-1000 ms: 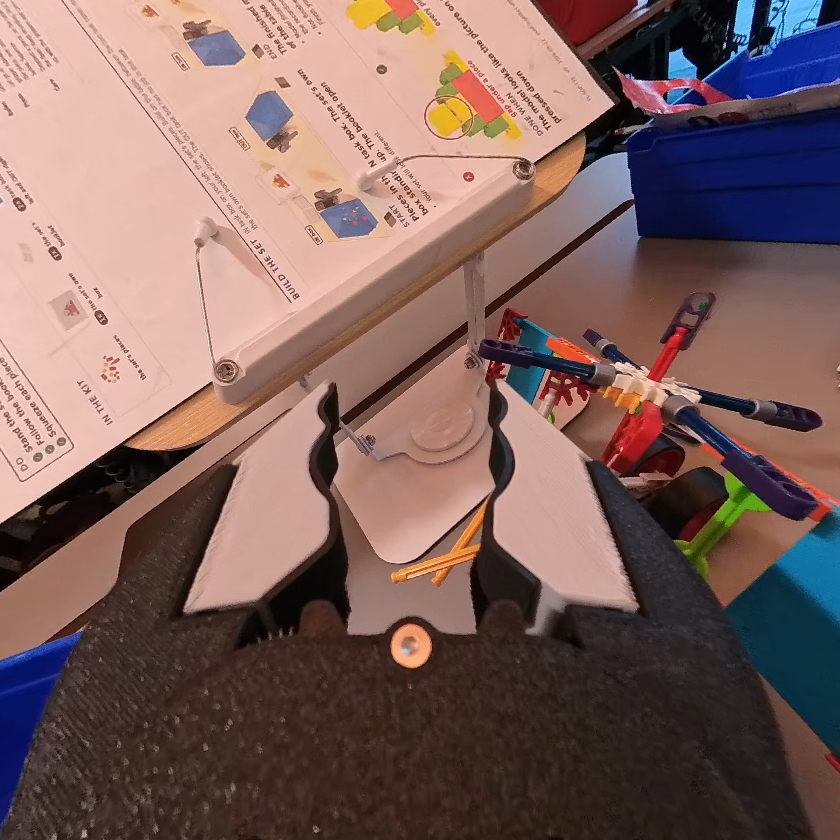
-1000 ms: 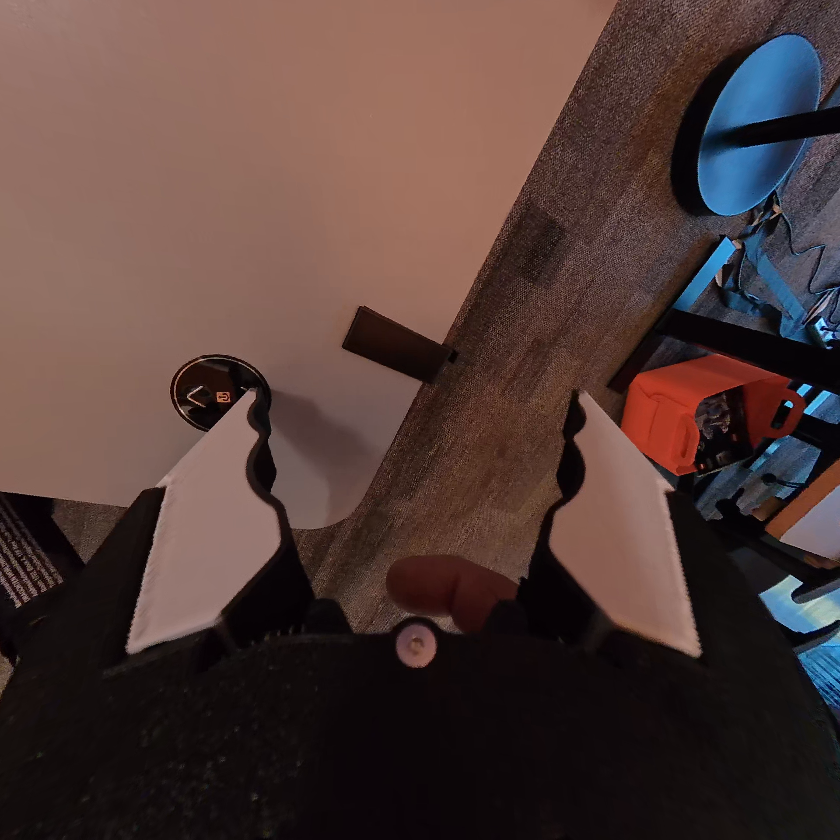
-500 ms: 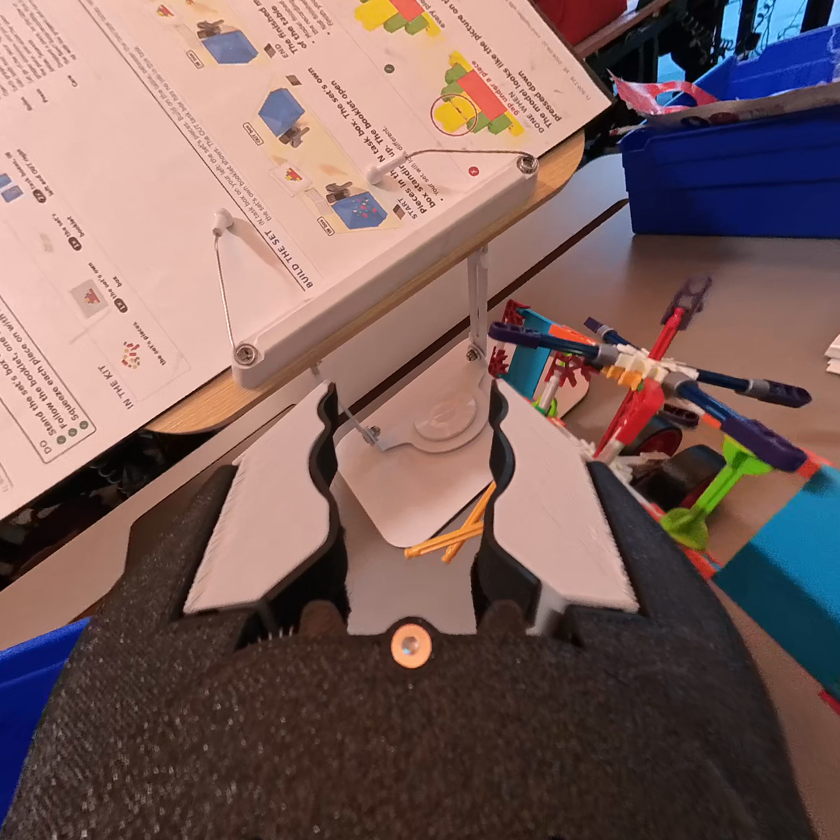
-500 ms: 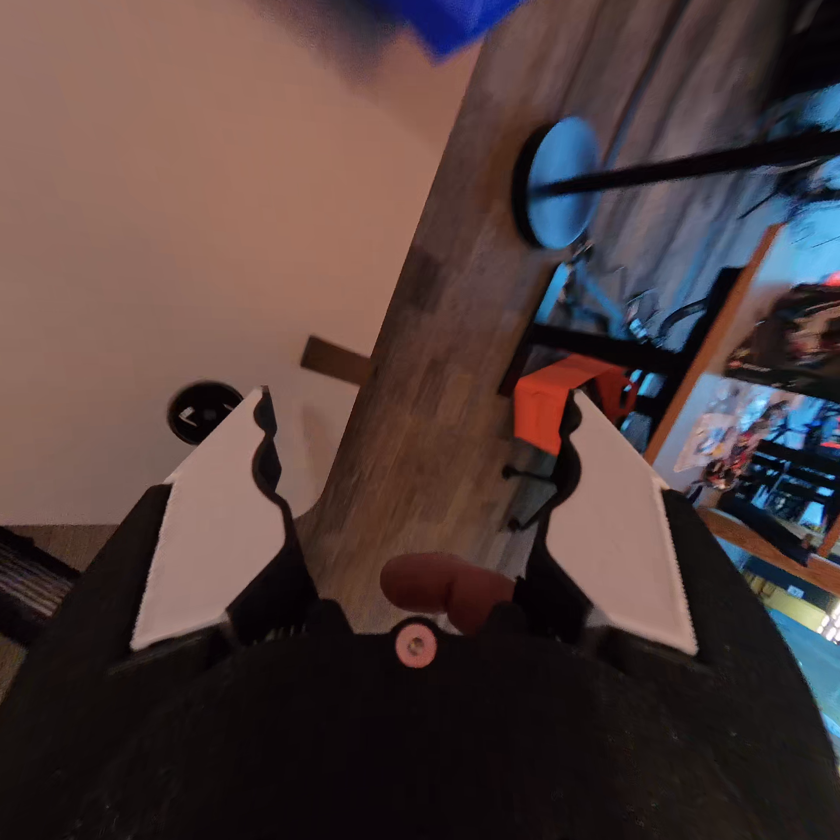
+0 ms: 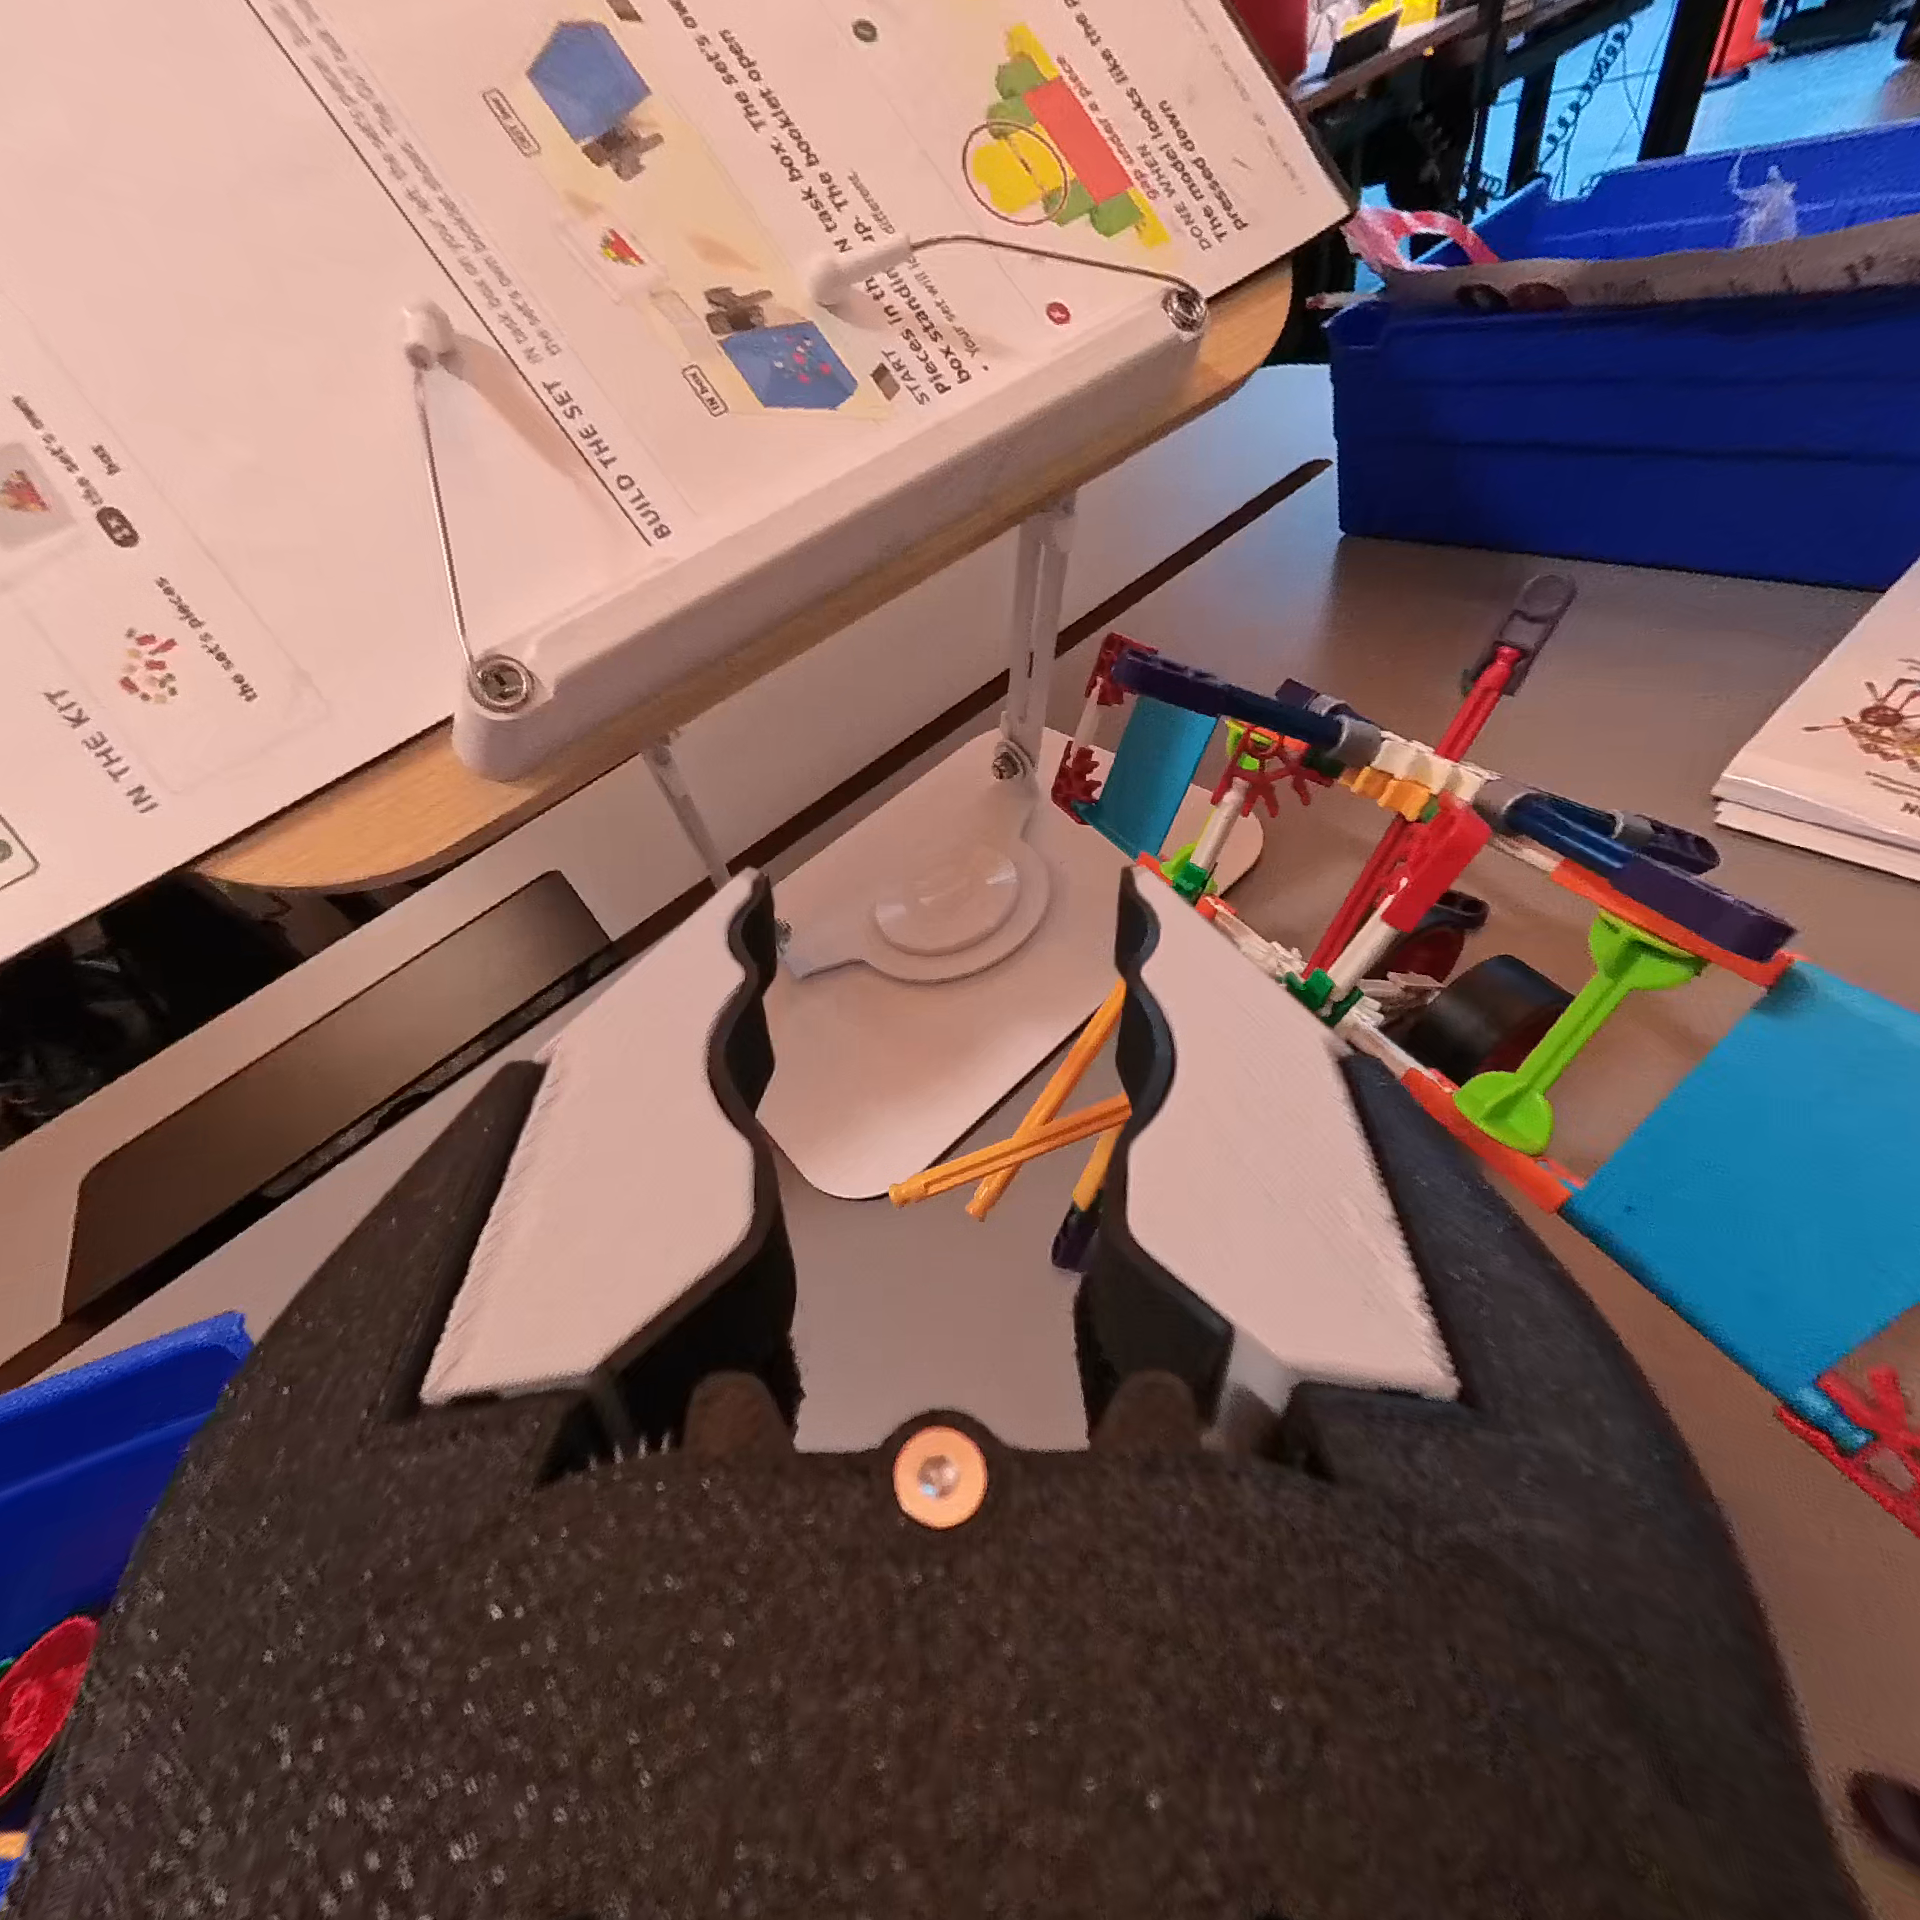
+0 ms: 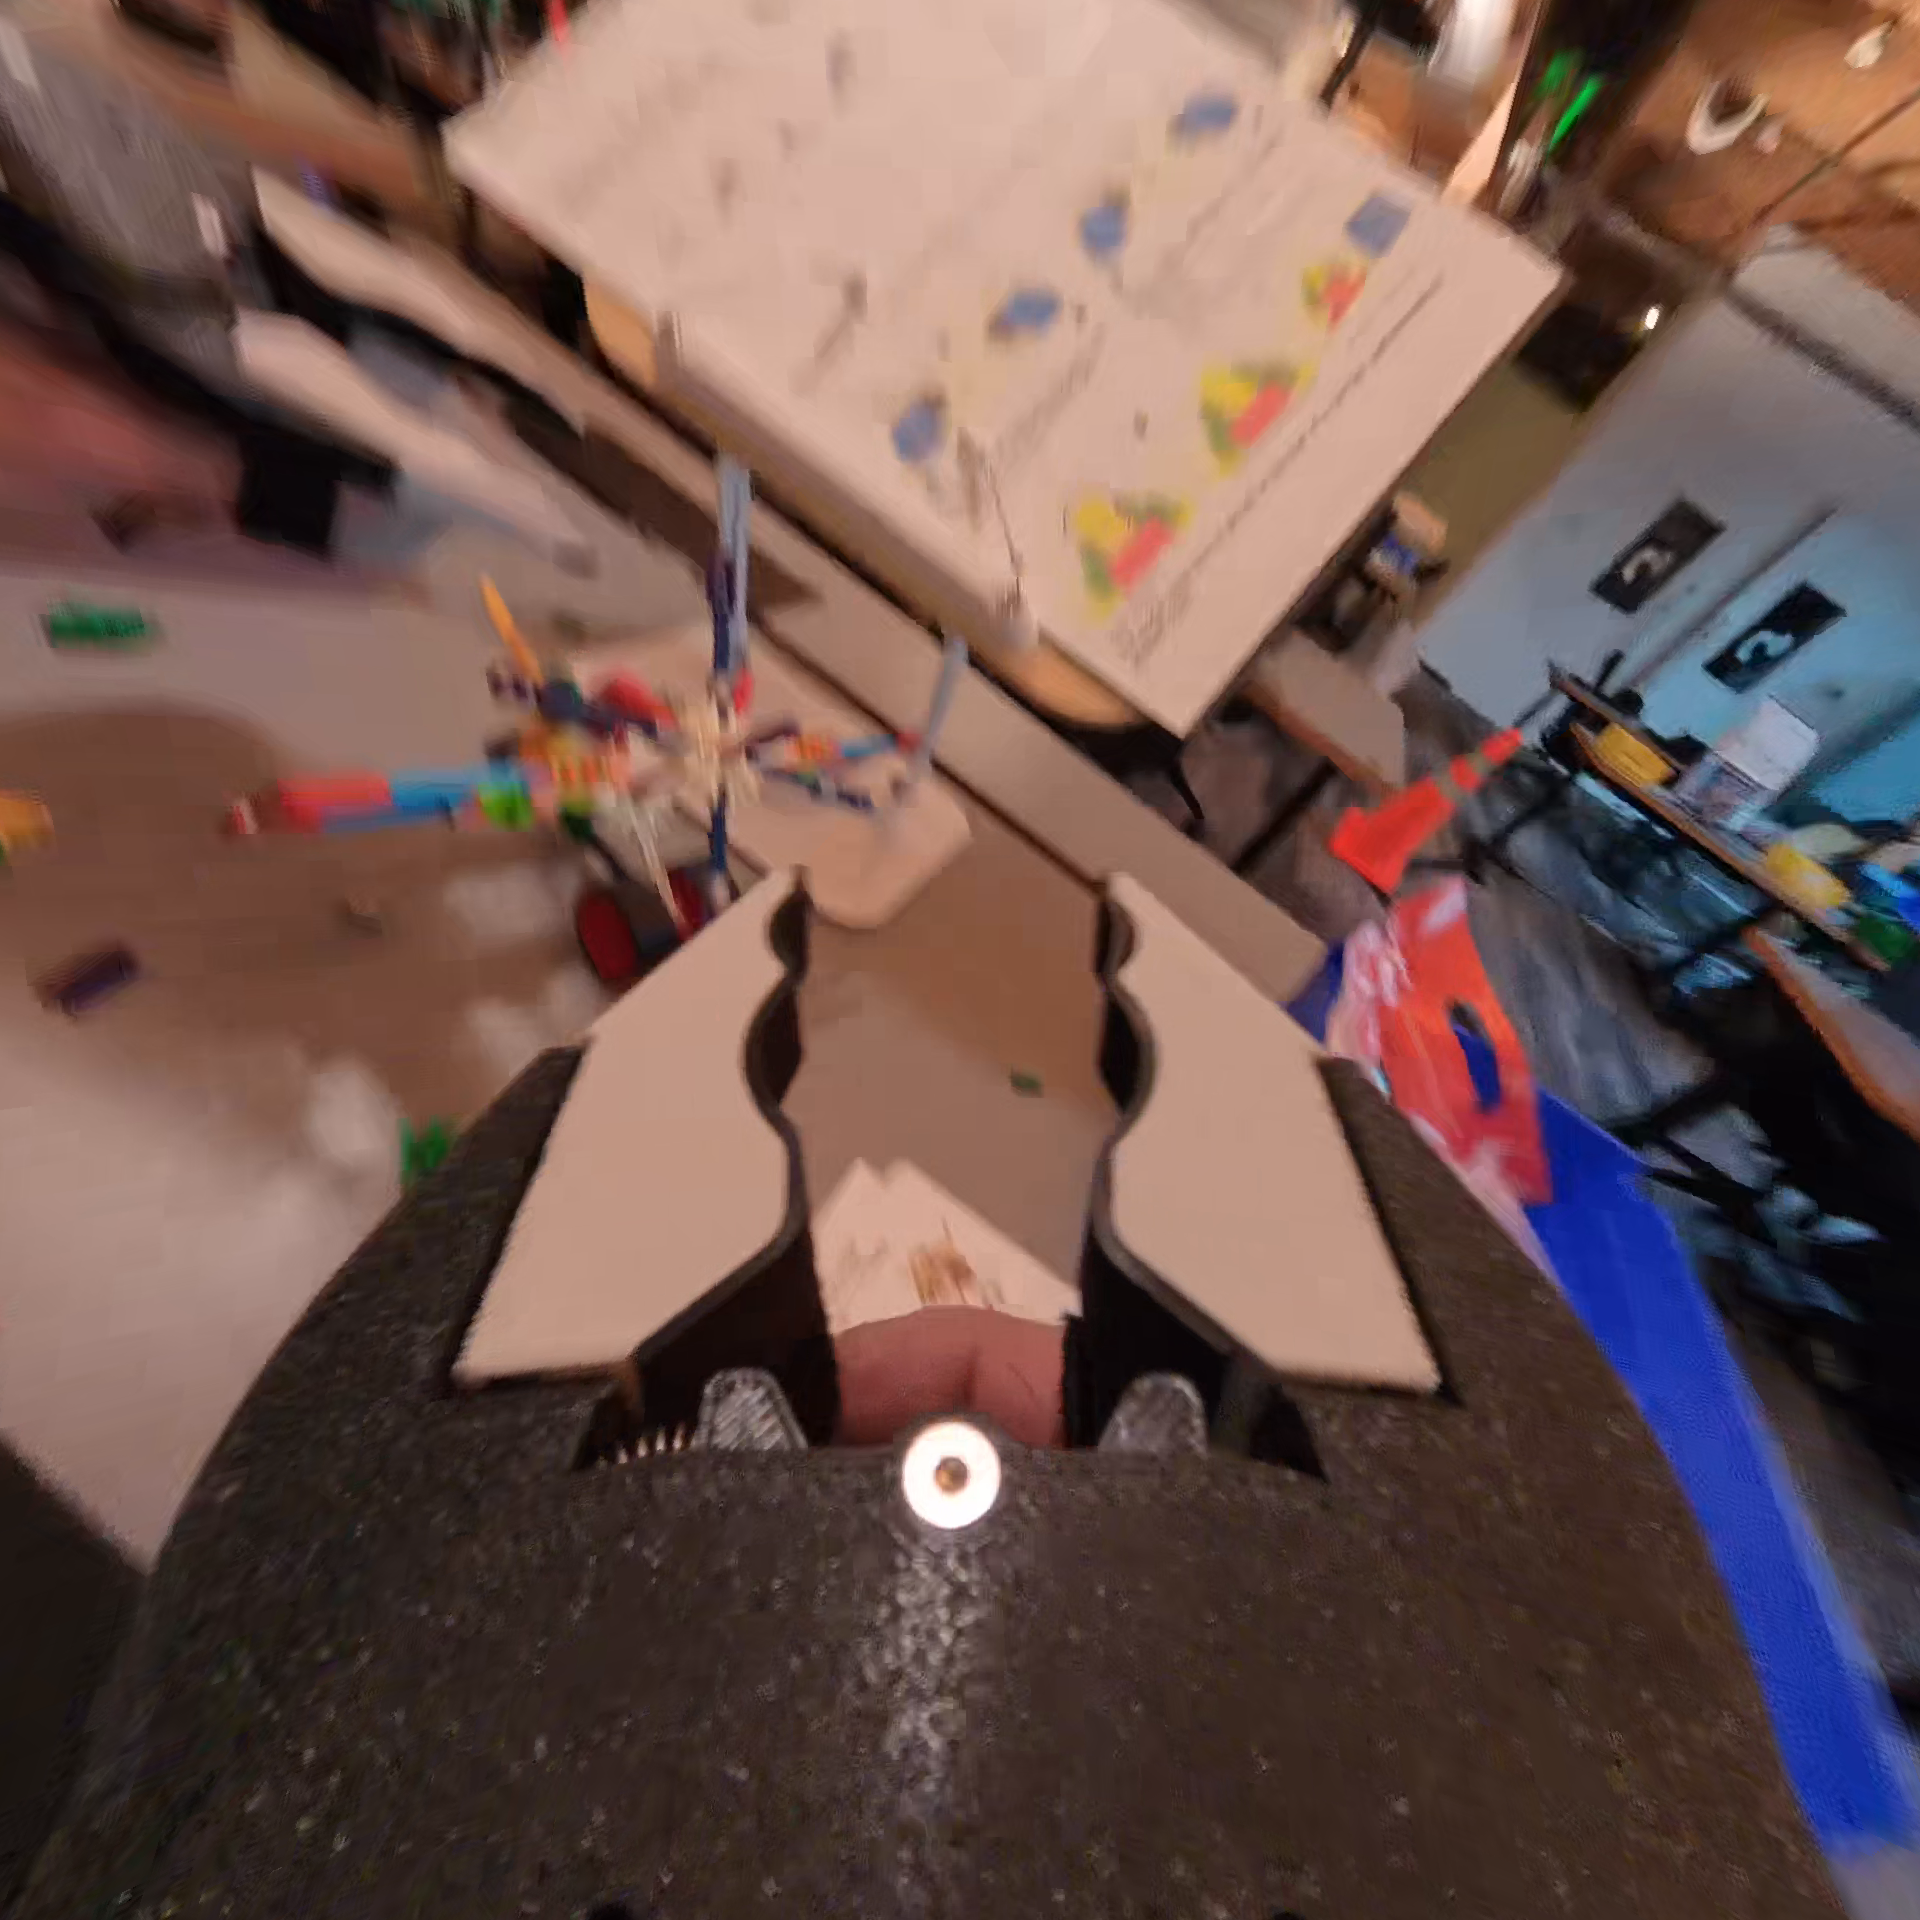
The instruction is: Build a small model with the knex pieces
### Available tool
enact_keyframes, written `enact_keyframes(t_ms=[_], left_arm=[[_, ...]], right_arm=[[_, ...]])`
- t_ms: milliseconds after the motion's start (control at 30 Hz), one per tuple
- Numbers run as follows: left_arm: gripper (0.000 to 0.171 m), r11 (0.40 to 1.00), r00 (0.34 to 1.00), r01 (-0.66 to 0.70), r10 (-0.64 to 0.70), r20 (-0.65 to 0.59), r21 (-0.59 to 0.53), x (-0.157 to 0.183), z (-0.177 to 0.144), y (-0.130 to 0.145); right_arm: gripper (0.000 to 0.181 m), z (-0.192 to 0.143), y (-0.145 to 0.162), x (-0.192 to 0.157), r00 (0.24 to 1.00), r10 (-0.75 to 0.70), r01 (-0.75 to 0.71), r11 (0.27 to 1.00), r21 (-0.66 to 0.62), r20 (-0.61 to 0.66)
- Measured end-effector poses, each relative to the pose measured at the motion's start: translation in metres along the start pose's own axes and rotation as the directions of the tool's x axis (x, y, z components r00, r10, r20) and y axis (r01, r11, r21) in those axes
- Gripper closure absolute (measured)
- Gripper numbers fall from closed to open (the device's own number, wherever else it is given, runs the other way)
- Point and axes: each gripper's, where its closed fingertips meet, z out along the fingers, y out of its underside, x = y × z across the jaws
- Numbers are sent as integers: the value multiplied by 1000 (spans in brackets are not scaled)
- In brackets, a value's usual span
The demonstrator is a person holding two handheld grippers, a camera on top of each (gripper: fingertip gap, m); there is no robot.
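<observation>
Both the left gripper (image 5: 943,940) and right gripper (image 6: 951,920) gape empty; at lower centre, the left risks scattering loose orange rods (image 5: 1023,1138).

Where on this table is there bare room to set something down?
Bare tabletop lies between the blue bin and the rod-and-connector toy model. It is crowded at the stand's white base, where orange rods lie.
</observation>
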Motion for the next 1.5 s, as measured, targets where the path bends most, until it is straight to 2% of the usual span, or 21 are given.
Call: enact_keyframes(t_ms=[67,100,133,333,400,533,600,700,767,833,900,967,1100,1133,1167,1233,1267,1300,1367,1467,1500], left_arm=[[108,1000,1000,5,-5,-7,22,0,-5,-6],[115,999,1000,5,-4,-12,40,0,-9,-12],[122,998,1000,-1,3,-19,62,0,-14,-18],[171,982,995,-78,86,-43,169,5,-36,-48],[171,976,989,-136,144,-34,171,10,-37,-51],[168,963,977,-201,210,-36,182,18,-39,-55],[156,958,976,-205,217,-37,198,20,-42,-60],[128,958,978,-196,206,-28,211,18,-44,-64],[117,962,982,-177,188,-32,210,14,-44,-63],[120,965,984,-165,175,-35,202,7,-43,-60],[143,971,984,-142,159,-76,194,7,-43,-54],[171,975,977,-129,156,-145,179,13,-41,-45],[171,974,967,-175,198,-163,145,17,-36,-35],[171,973,965,-182,205,-161,145,18,-36,-35],[168,973,962,-176,202,-185,149,21,-38,-35],[146,980,950,-137,172,-262,145,30,-41,-34],[138,981,945,-118,159,-286,155,33,-43,-36],[131,982,931,-111,157,-328,155,38,-45,-35],[125,987,894,-142,159,-419,72,50,-46,-16],[122,973,866,-233,206,-455,-3,56,-42,10],[121,971,863,-239,200,-464,-27,57,-40,16]], right_arm=[[154,15,-31,-7,986,131,-147,975,165,103],[178,18,-45,-9,976,163,-194,952,238,146],[181,21,-56,-8,969,183,-226,930,290,166],[181,35,-82,-26,960,138,-230,888,399,245],[179,37,-92,-28,974,88,-176,879,444,210],[156,48,-93,-31,983,62,-138,868,478,171],[152,54,-84,-32,984,73,-143,867,477,162],[125,72,-56,-31,992,56,-99,904,417,115],[125,84,-37,-34,993,14,-55,933,357,118],[128,93,-27,-32,994,-12,-24,943,333,105],[180,97,-23,-29,996,-20,-9,947,322,86],[181,99,-20,-24,998,-26,6,952,306,60],[180,99,-13,-16,995,27,-52,957,285,91],[173,101,-8,-17,991,44,-75,962,263,123],[153,104,-2,-19,986,63,-98,969,226,155],[118,109,13,-25,972,78,-115,981,156,221],[114,110,17,-27,966,81,-118,983,142,245],[115,109,19,-27,963,82,-122,982,142,257],[121,108,23,-33,942,91,-133,985,109,322],[139,110,20,-41,915,112,-153,985,77,388],[139,113,20,-44,908,113,-144,988,49,403]])
